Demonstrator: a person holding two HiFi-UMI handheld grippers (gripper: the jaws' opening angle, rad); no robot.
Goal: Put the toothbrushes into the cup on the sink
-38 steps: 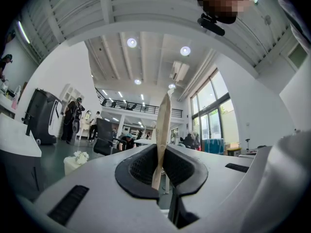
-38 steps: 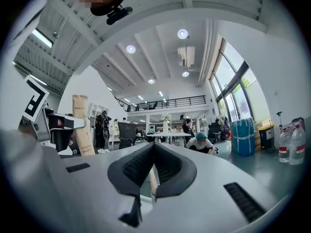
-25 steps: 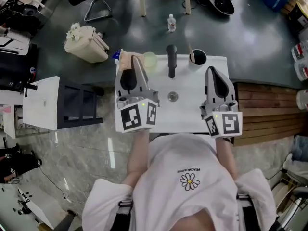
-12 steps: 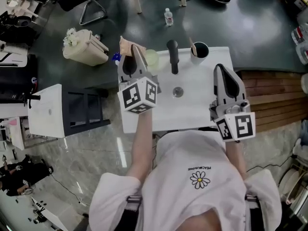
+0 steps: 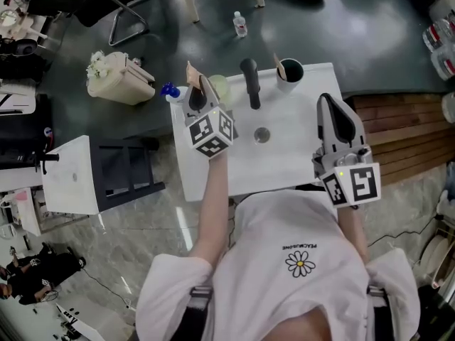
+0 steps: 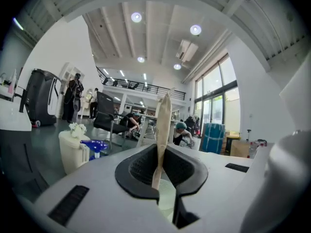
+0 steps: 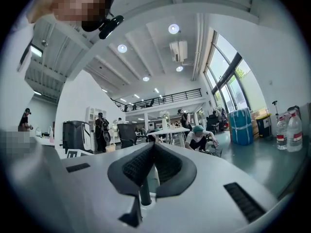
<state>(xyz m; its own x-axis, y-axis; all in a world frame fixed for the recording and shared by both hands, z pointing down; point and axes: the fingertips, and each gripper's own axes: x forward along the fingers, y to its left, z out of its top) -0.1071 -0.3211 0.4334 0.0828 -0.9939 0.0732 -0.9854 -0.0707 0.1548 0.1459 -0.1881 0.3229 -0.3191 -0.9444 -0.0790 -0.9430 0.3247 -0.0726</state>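
A white sink top (image 5: 291, 155) carries a black faucet (image 5: 249, 82) and a dark cup (image 5: 291, 73) at its back right; a brownish toothbrush (image 5: 279, 64) stands in the cup. My left gripper (image 5: 201, 89) hovers over the sink's back left corner, shut on a toothbrush in a tan paper wrapper (image 5: 190, 72). In the left gripper view the wrapped toothbrush (image 6: 163, 120) stands upright, pinched in the left gripper (image 6: 162, 147). My right gripper (image 5: 330, 104) is over the sink's right front, shut with nothing held. The right gripper (image 7: 153, 147) shows its pads (image 7: 138, 164) meeting.
A pale green round object (image 5: 220, 87) and a blue spray top (image 5: 169, 89) sit by the sink's back left corner. On the floor are a cream bin (image 5: 117, 77), a white cabinet (image 5: 71, 172), a water bottle (image 5: 240, 24) and a wooden platform (image 5: 398, 137) at right.
My left gripper has carried the wrapped toothbrush away from me, toward the sink's back left corner. The right gripper has stayed near the front right. The head view has shifted.
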